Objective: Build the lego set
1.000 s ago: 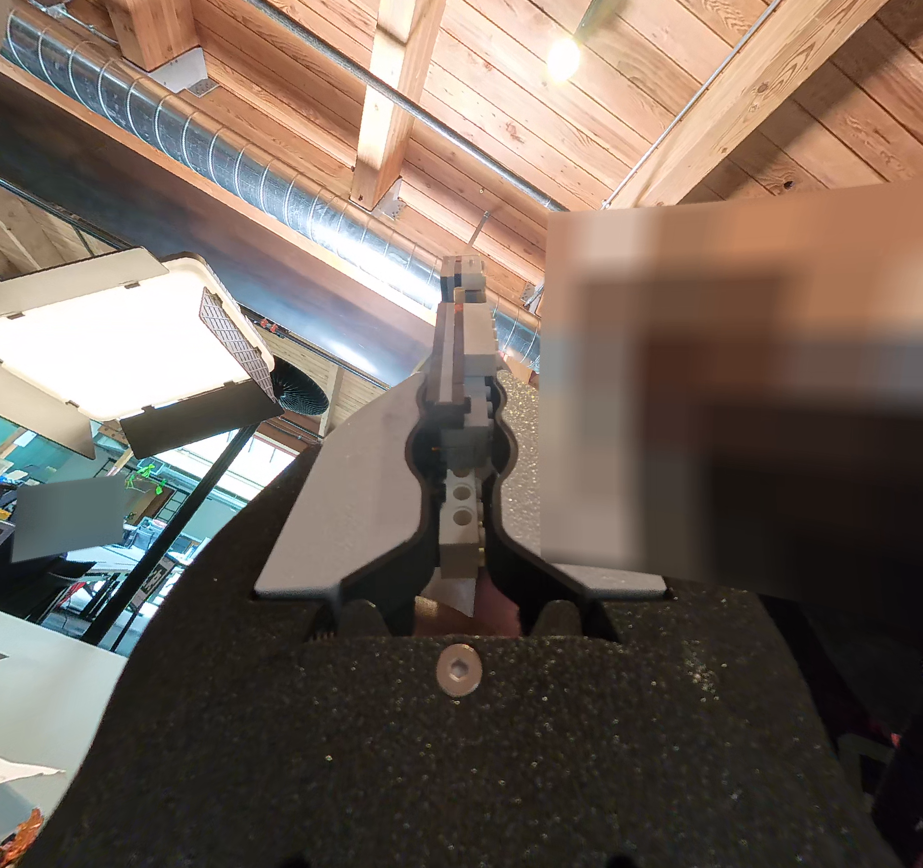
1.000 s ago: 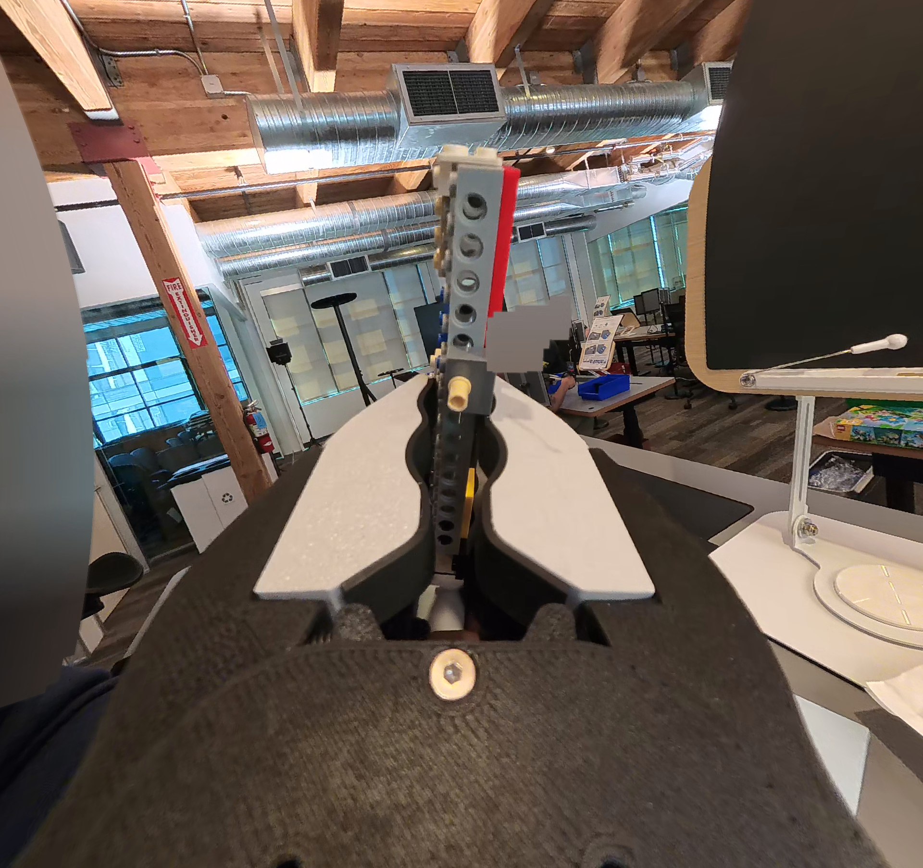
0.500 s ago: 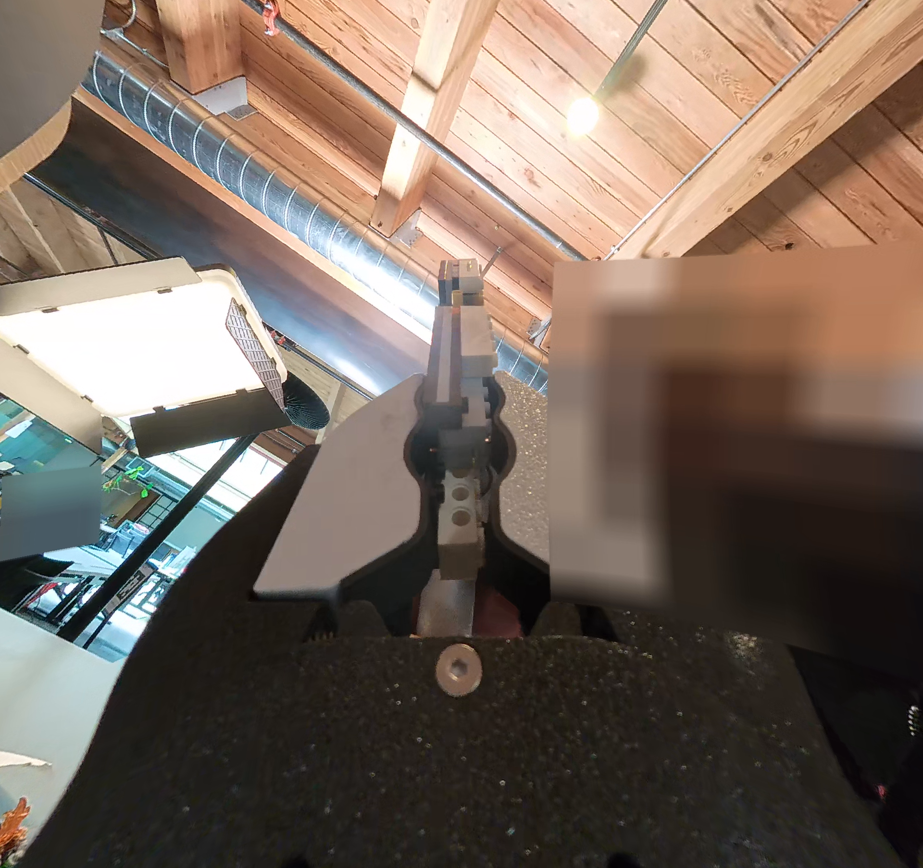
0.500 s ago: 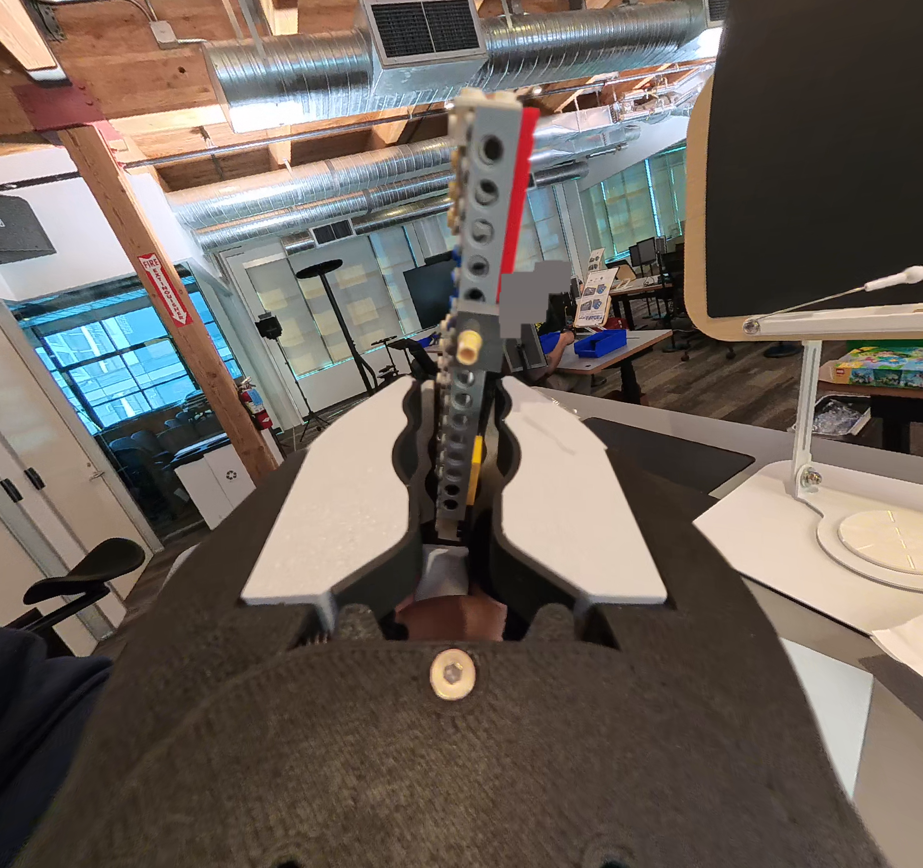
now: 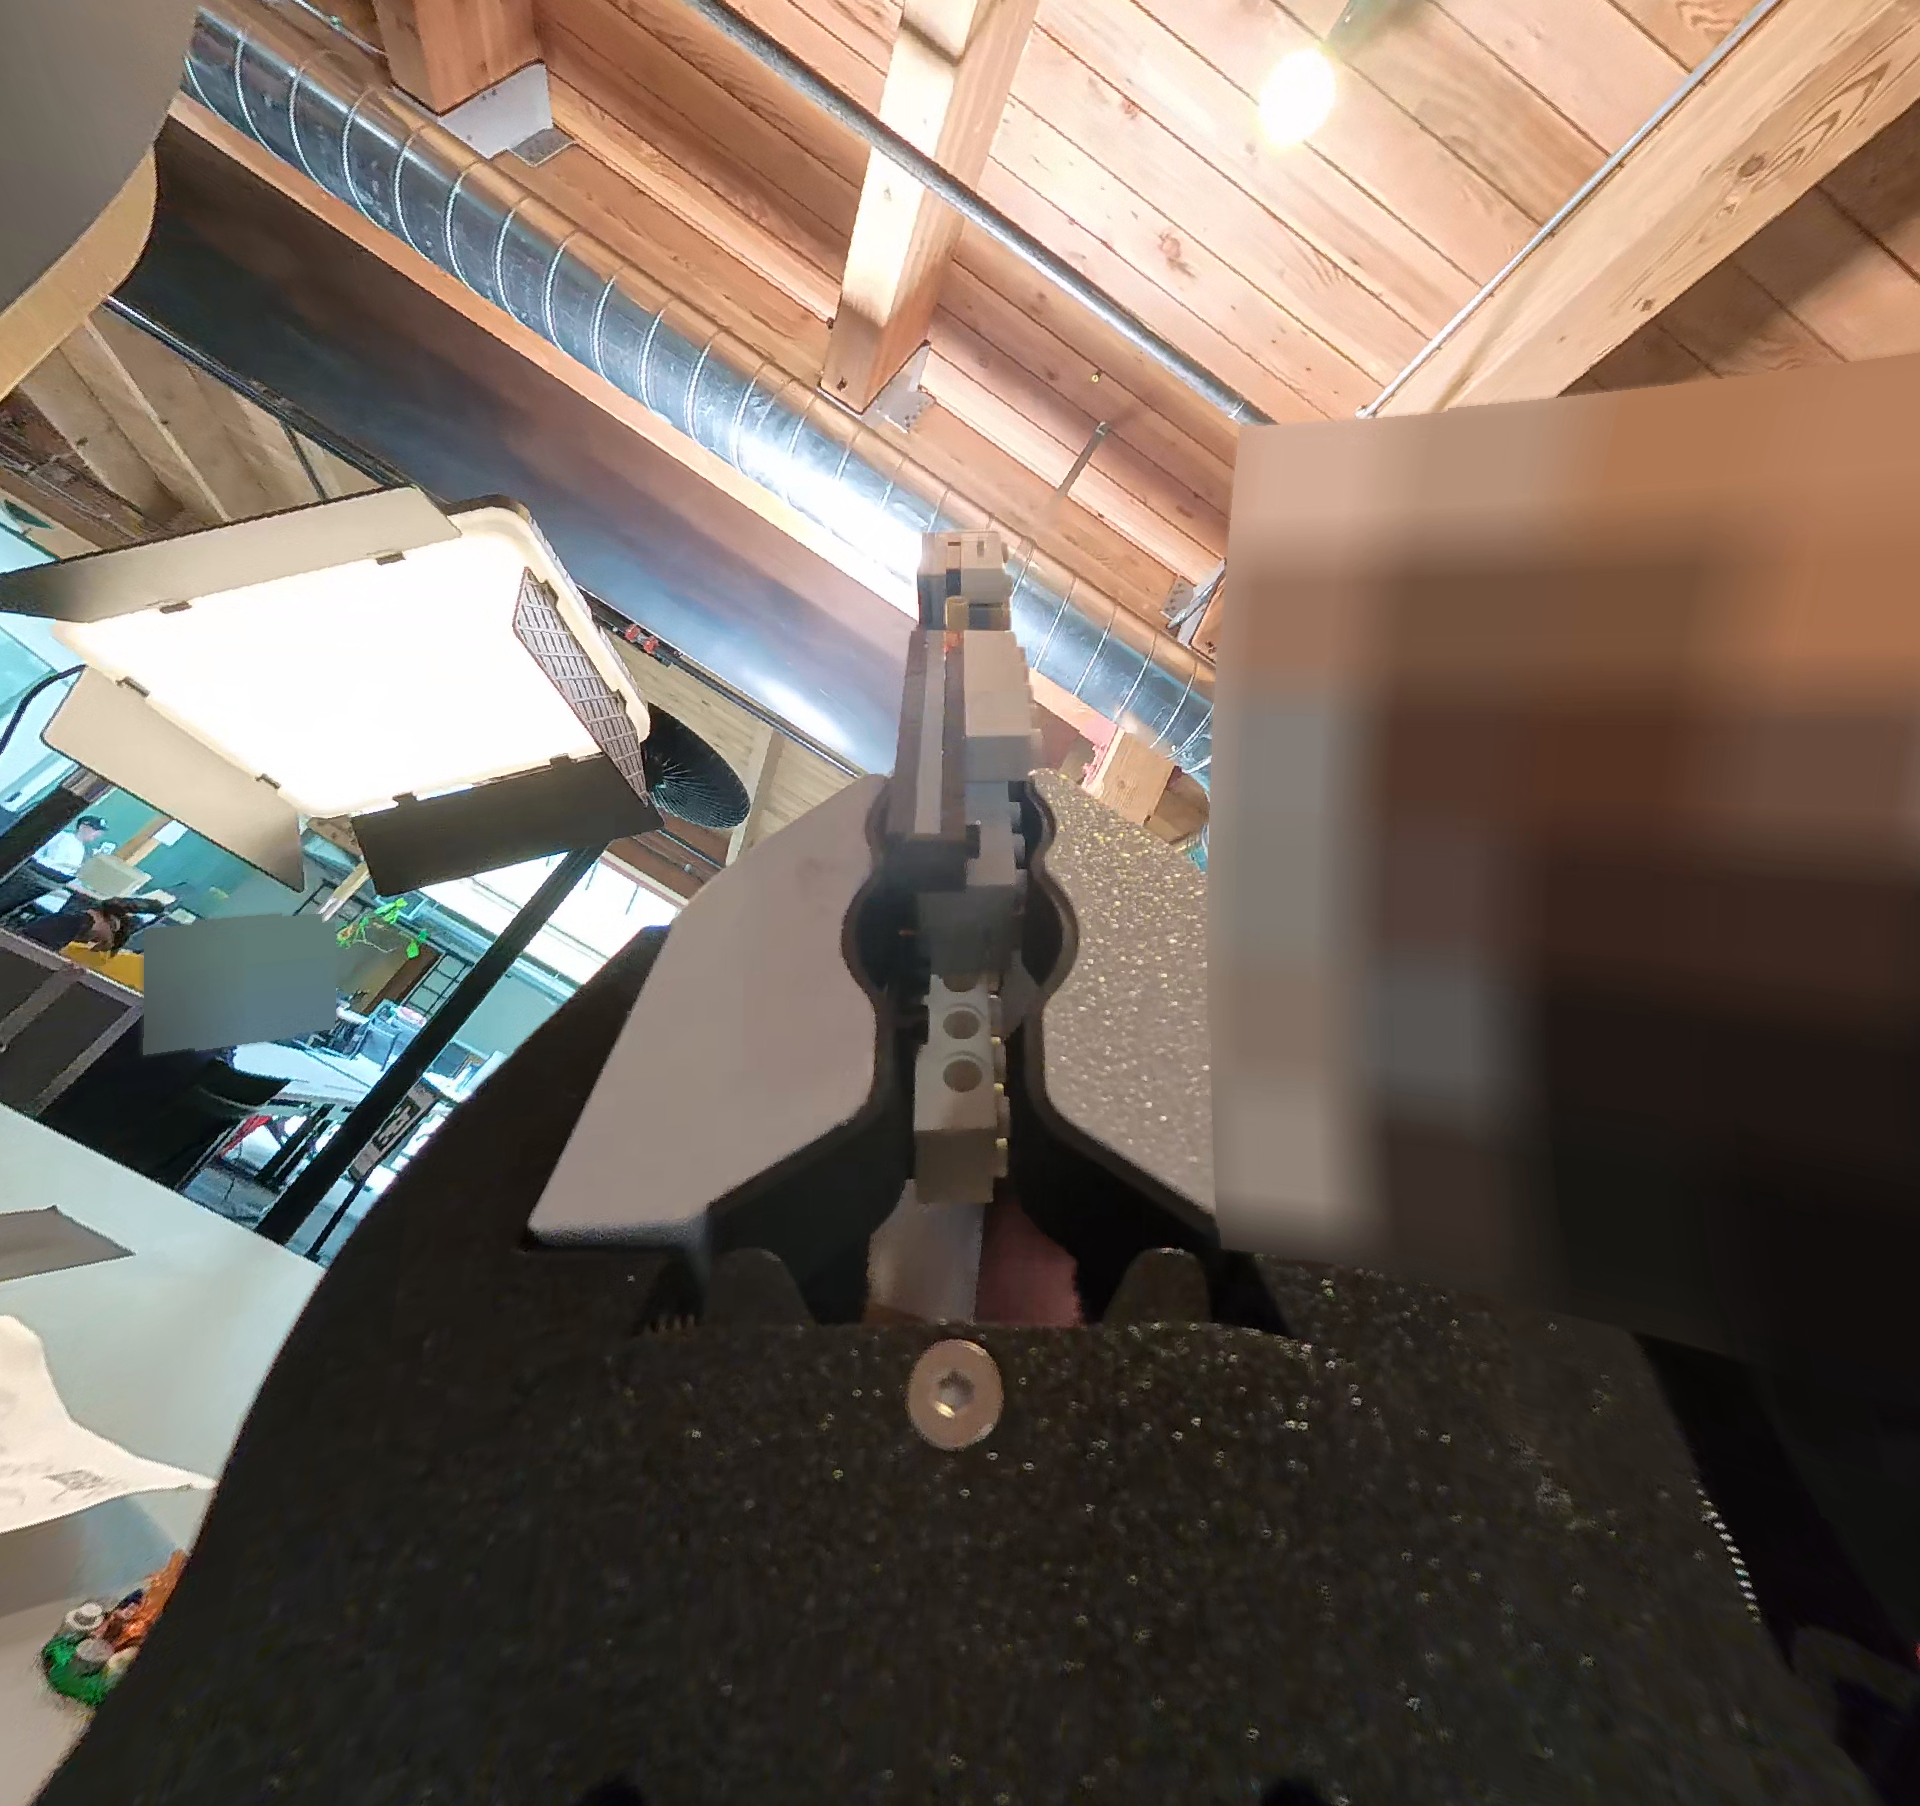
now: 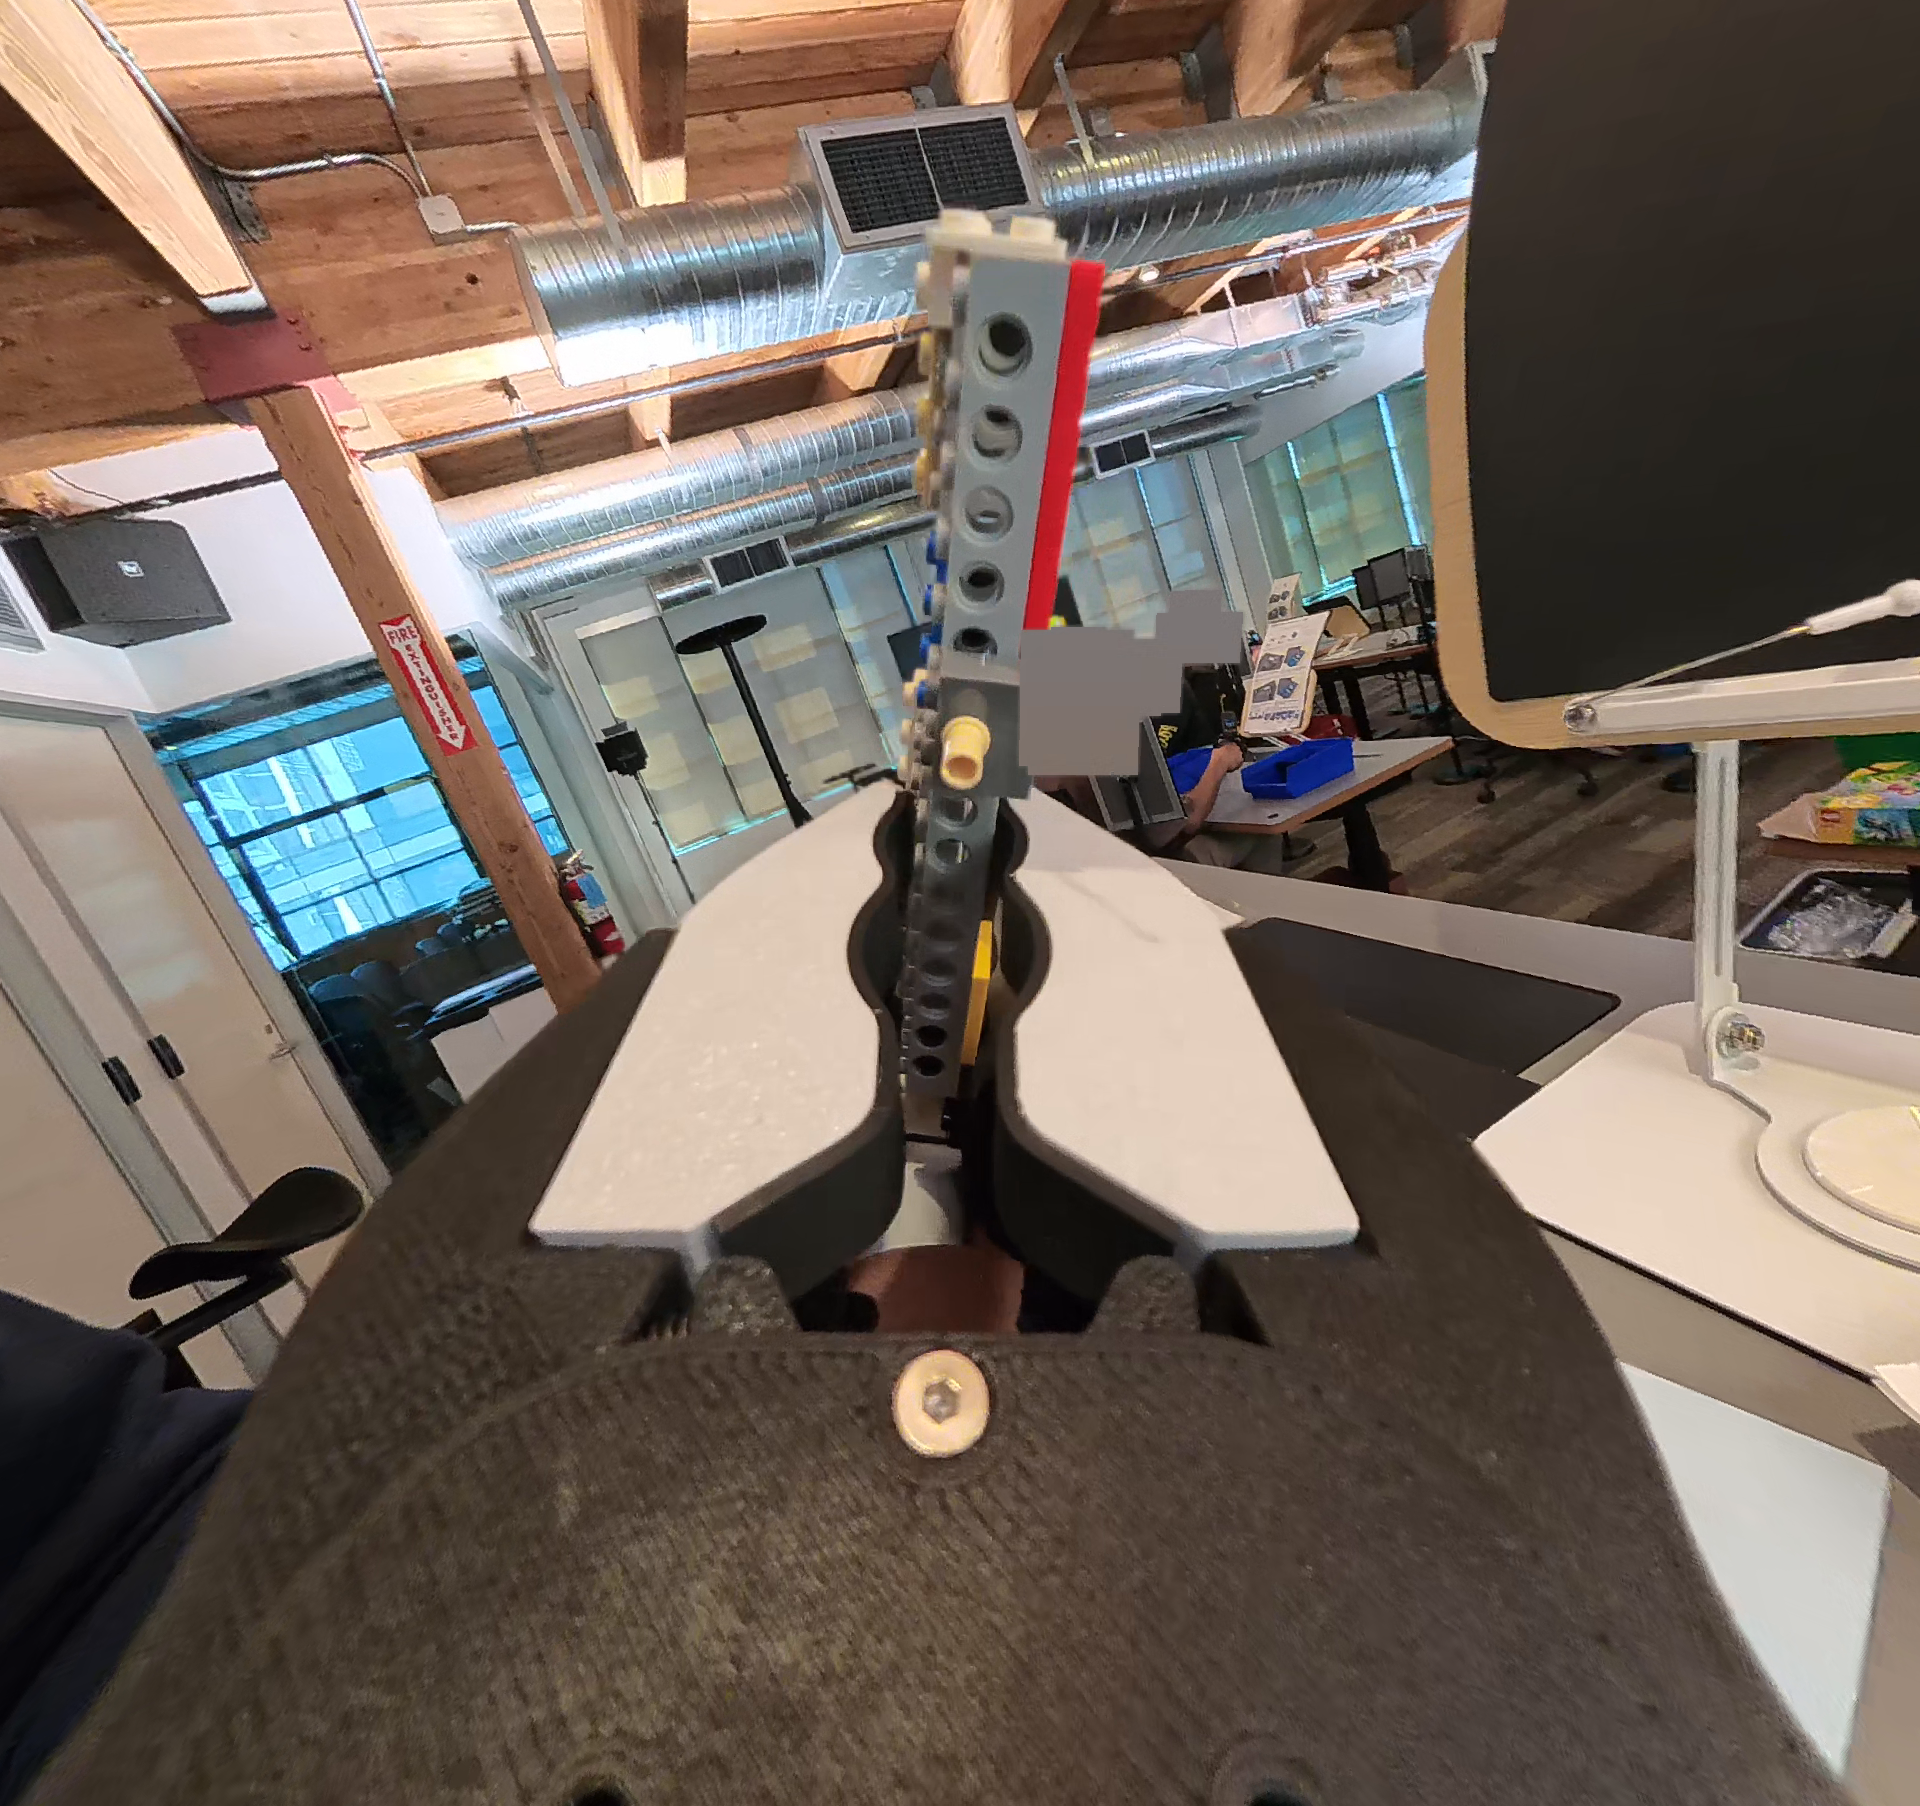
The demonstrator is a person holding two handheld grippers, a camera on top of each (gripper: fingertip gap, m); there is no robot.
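A blurred patch covers the right side of the left view. Wooden beams (image 5: 935, 125) and metal ducts (image 6: 727, 270) run overhead; a white table (image 6: 1662, 1206) lies at right. The left gripper (image 5: 961, 821) pinches a grey brick stack (image 5: 982, 717); the right gripper (image 6: 951, 821) pinches a grey holed brick beam (image 6: 992, 489) with a red strip, both upright.

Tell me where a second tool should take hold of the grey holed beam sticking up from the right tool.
Probably the bare upper stretch of the grey holed beam, above the tan peg. The right tool already clamps the lower part. Come from above, pads on the holed face and its opposite: the red strip and studs cover the narrow edges.
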